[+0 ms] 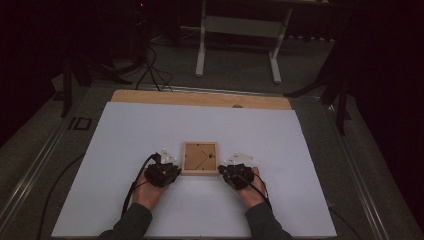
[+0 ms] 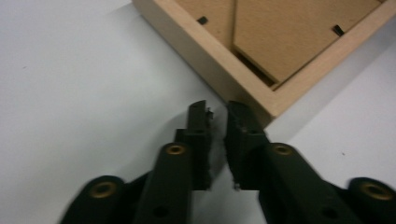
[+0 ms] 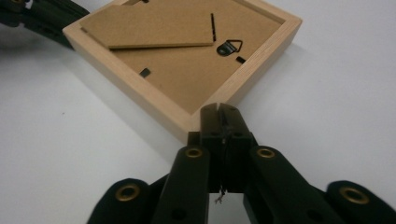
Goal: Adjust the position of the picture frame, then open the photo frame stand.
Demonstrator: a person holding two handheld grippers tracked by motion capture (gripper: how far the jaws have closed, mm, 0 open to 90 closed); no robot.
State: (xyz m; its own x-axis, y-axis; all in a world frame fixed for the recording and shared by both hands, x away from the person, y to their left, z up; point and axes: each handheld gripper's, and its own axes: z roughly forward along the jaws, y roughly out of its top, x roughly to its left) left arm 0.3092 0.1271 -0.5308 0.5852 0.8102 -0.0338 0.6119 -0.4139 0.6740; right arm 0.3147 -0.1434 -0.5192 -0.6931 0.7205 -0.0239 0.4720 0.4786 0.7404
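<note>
A square wooden picture frame (image 1: 200, 158) lies face down on the white table top, its brown backboard and metal hanger (image 3: 229, 47) facing up. My left gripper (image 1: 176, 170) sits at the frame's near left corner. In the left gripper view its jaws (image 2: 217, 112) stand a narrow gap apart with nothing between them, just left of the frame's corner (image 2: 243, 70). My right gripper (image 1: 222, 171) is at the near right corner. Its jaws (image 3: 219, 109) are shut together and their tips touch the frame's corner (image 3: 154, 100). The left gripper (image 3: 42, 18) shows beyond the frame's far corner.
The white sheet (image 1: 150, 130) covers the table, with a wooden strip (image 1: 200, 99) along its far edge. Beyond the table stands a white stand (image 1: 237, 30), and cables (image 1: 150, 70) lie on the dark floor. A cable trails from each gripper toward the near edge.
</note>
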